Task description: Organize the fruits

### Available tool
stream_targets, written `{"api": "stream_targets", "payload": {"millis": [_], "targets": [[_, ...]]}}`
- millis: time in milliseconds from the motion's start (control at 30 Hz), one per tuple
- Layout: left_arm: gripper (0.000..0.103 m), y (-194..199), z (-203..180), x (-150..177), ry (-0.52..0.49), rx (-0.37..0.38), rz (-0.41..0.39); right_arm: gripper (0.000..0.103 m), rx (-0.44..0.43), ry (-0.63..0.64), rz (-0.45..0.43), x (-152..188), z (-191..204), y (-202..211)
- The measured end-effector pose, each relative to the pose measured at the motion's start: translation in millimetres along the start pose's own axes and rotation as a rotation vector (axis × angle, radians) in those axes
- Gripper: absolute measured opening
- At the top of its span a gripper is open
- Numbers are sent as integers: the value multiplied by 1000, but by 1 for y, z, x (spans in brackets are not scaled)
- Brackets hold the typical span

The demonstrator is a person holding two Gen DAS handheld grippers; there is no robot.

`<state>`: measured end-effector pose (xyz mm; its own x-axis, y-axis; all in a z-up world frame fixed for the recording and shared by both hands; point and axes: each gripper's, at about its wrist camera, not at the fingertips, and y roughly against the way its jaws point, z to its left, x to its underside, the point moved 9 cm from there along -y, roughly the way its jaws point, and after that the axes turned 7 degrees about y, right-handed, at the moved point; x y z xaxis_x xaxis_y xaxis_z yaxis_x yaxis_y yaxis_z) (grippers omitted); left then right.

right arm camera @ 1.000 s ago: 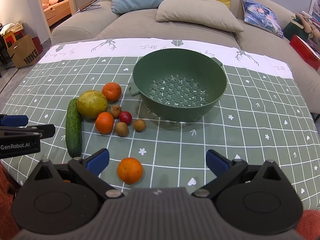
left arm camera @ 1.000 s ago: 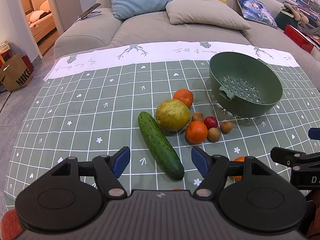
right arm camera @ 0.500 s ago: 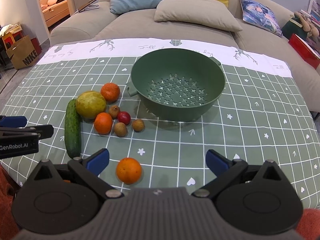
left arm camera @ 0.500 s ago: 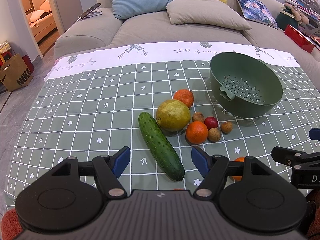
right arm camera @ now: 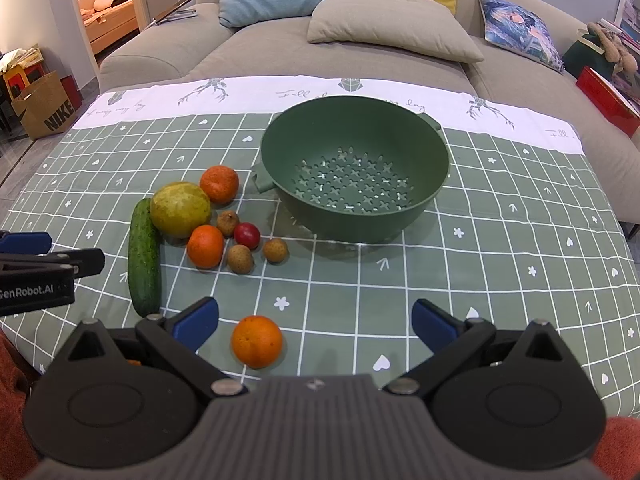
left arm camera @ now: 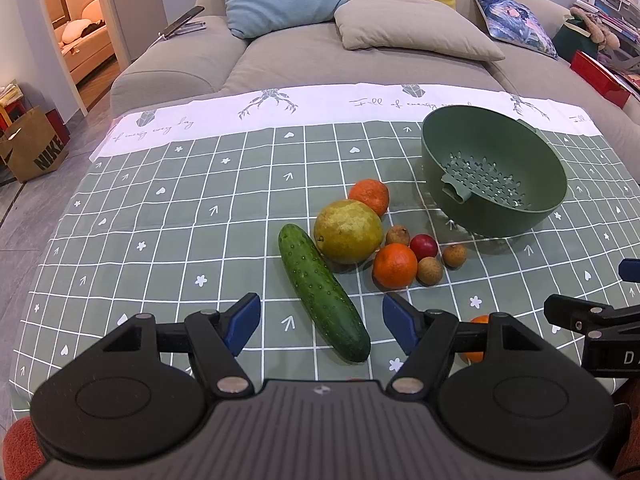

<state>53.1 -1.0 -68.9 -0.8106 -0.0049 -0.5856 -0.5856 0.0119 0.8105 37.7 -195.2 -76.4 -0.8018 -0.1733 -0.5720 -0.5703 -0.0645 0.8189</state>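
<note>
Fruit sits mid-frame in the left wrist view: cucumber, pear and tangerines, green colander at upper right. Left claw is spread, holding nothing. In the right wrist view, right claw gapes wide above the bench, a lone orange between its fingers, untouched.

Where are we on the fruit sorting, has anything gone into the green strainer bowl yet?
Nothing done yet: the green strainer bowl is empty. Nothing in hand either; the left gripper and right gripper are both open. Everything is left on the tablecloth: the cucumber, the big yellow-green fruit, three oranges including the lone orange nearest the right gripper, and the small red and brown fruits.
</note>
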Motion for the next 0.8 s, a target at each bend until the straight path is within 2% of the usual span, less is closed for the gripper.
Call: {"api": "stream_targets", "payload": {"millis": [800], "targets": [[82, 2, 4, -2, 3, 1, 3, 99, -1, -8, 6, 2, -1, -3]]}}
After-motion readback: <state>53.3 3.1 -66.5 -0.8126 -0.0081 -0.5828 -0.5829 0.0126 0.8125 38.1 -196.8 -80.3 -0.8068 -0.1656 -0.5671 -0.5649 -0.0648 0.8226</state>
